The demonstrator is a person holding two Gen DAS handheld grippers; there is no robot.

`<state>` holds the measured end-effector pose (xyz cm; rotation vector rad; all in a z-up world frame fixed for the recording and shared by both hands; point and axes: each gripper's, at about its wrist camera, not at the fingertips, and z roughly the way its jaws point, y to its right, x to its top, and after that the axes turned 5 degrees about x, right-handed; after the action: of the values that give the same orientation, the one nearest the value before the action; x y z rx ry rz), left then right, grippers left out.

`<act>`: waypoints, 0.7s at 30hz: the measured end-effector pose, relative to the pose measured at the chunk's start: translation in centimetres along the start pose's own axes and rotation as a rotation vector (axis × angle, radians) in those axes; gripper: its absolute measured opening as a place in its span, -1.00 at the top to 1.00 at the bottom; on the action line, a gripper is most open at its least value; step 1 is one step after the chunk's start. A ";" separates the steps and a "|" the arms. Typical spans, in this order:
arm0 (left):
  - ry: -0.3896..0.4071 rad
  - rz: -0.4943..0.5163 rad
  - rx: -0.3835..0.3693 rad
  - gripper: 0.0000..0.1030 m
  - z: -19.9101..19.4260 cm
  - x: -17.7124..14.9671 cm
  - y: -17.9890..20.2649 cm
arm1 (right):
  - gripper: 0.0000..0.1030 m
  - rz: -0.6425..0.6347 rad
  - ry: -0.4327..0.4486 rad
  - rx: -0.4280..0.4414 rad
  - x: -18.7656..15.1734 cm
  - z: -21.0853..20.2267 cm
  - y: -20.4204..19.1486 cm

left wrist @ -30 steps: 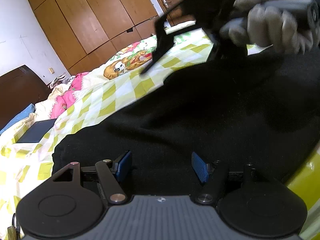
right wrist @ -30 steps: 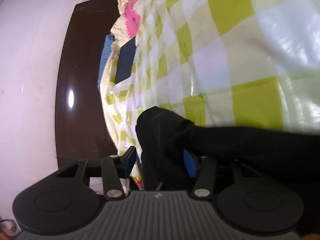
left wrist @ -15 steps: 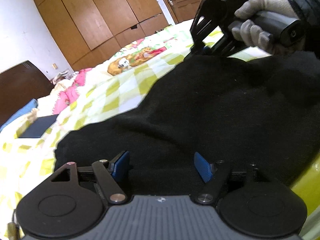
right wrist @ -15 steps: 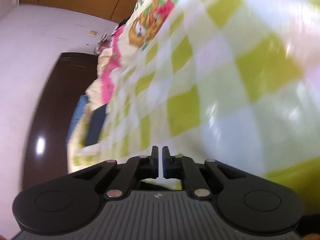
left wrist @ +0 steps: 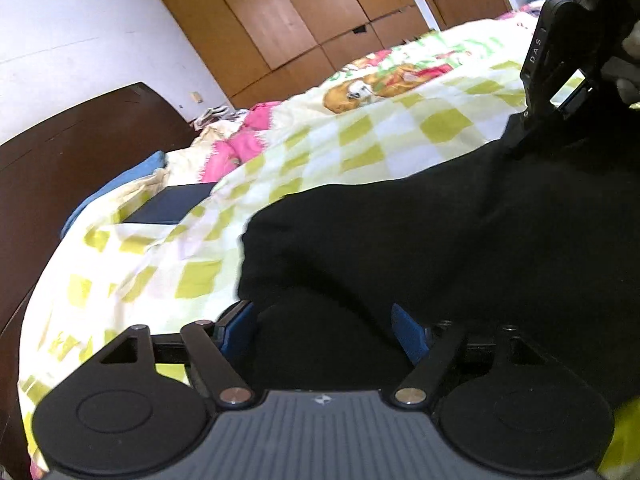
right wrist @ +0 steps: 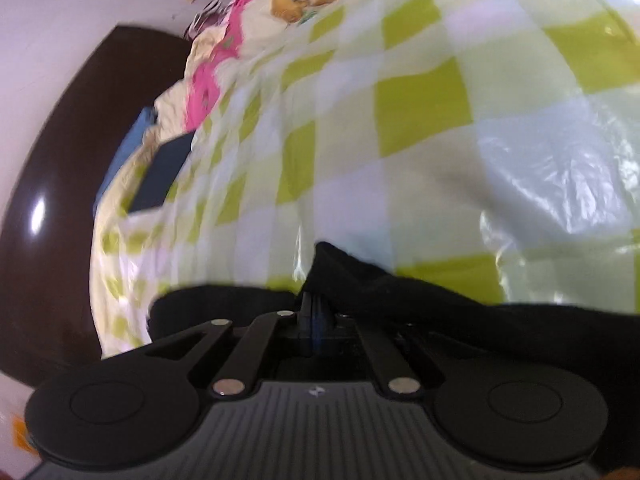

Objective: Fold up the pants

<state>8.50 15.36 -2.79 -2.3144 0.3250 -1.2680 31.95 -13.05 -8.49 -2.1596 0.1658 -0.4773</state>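
Observation:
The black pants (left wrist: 440,240) lie spread over the checked yellow-green bedsheet (left wrist: 360,148). My left gripper (left wrist: 324,332) sits low over their near edge. Its jaws are opening, with black cloth lying between the blue pads (left wrist: 408,338) and neither pad pressing on it. My right gripper (left wrist: 524,140), held by a gloved hand (left wrist: 628,88), touches down on the far edge of the pants. In the right wrist view the right gripper (right wrist: 316,312) is shut, and a peak of the pants (right wrist: 340,268) stands up from its tips.
A dark flat book-like thing (left wrist: 172,206) lies on the sheet near the dark wooden headboard (left wrist: 60,160). Pink bedding (left wrist: 236,152) and a blue pillow (left wrist: 116,188) are bunched beside it. Wooden wardrobes (left wrist: 280,20) line the far wall.
My right gripper has gone from open around the cloth to shut, and it came down onto the far edge of the pants. The left gripper's jaws widened and it shifted sideways along the near edge.

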 end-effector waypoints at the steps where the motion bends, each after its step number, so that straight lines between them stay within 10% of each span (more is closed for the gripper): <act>1: 0.007 -0.011 0.003 -0.74 -0.3 0.0 -0.5 | 0.92 -0.050 0.015 -0.023 -0.2 -0.2 -1.2; 4: 0.023 -0.013 0.050 -0.74 -0.5 0.1 -1.4 | 0.79 -0.204 0.031 -0.075 -1.4 -0.6 -4.1; 9: -0.059 -0.014 0.030 -0.74 0.1 -1.6 -1.8 | 0.91 -0.060 0.011 -0.151 -1.4 -0.6 -1.8; 16: -0.013 0.058 0.098 -0.74 -3.5 -1.8 -1.4 | 0.34 -0.181 0.092 -0.144 -6.2 -7.8 -4.2; 21: 0.030 0.114 0.012 -0.74 -6.8 -0.6 1.5 | 0.39 -0.106 0.115 -0.259 -9.3 -12.6 0.2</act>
<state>2.46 12.31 -0.89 -2.2346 0.4512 -1.2465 18.46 -19.97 -4.58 -2.4037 0.1859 -0.6731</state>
